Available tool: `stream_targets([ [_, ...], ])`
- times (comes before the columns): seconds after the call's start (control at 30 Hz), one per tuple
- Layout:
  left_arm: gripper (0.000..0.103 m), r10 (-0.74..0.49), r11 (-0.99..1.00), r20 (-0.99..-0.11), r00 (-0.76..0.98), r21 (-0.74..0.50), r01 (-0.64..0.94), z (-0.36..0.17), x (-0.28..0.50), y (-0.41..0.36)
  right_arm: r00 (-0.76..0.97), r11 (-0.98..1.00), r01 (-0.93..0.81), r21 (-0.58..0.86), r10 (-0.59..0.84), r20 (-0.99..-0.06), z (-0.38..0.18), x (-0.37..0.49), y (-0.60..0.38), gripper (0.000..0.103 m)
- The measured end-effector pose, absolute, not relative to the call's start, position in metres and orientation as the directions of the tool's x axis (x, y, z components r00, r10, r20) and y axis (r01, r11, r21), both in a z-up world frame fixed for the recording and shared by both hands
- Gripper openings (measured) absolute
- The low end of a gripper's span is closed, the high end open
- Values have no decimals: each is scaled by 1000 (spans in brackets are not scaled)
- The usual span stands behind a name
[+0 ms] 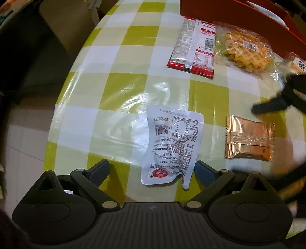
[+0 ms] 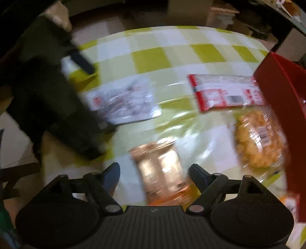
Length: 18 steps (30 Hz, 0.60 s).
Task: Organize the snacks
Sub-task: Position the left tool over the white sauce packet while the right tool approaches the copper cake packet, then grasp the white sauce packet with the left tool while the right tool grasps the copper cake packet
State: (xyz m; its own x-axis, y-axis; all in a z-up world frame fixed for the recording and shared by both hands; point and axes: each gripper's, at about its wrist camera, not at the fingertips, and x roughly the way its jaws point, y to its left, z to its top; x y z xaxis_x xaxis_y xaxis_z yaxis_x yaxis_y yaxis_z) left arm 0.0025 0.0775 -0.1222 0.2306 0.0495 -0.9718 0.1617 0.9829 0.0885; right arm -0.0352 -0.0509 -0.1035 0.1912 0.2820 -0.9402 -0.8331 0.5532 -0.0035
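My left gripper (image 1: 152, 169) is open, with a white snack pouch (image 1: 170, 145) lying flat on the checked tablecloth between its fingers. My right gripper (image 2: 154, 173) is open over a copper-coloured wrapped snack (image 2: 162, 172), which also shows in the left wrist view (image 1: 249, 138). A red-and-clear packet (image 1: 193, 46) and a bagged waffle (image 1: 246, 50) lie farther off, beside a red box (image 1: 248, 17). In the blurred right wrist view, the white pouch (image 2: 124, 99), red packet (image 2: 225, 92), waffle bag (image 2: 258, 139) and red box (image 2: 283, 99) show too.
The green-and-white checked table (image 1: 118, 88) drops off to the floor on the left. A small orange-and-white packet (image 1: 297, 64) lies near the red box. The other gripper shows as a dark blur in each view (image 1: 283, 99) (image 2: 57, 107).
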Motion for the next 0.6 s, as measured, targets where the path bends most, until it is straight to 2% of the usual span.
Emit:
stream_targets([
  [0.13, 99, 52, 982, -969, 243, 94, 162, -127, 8, 76, 156, 555, -831, 20, 266, -951, -102, -60, -57, 91],
  [0.3, 101, 55, 983, -968, 243, 96, 160, -126, 5, 75, 55, 636, -745, 200, 358, -932, -90, -66, -78, 88],
  [0.53, 101, 70, 981, -962, 264, 114, 156, -125, 9, 72, 257, 882, -465, 78, 219, -941, -89, -35, -84, 89],
  [0.6, 101, 77, 979, -957, 278, 125, 160, -123, 9, 69, 310, 906, -424, -18, 126, -942, -94, -34, -73, 92],
])
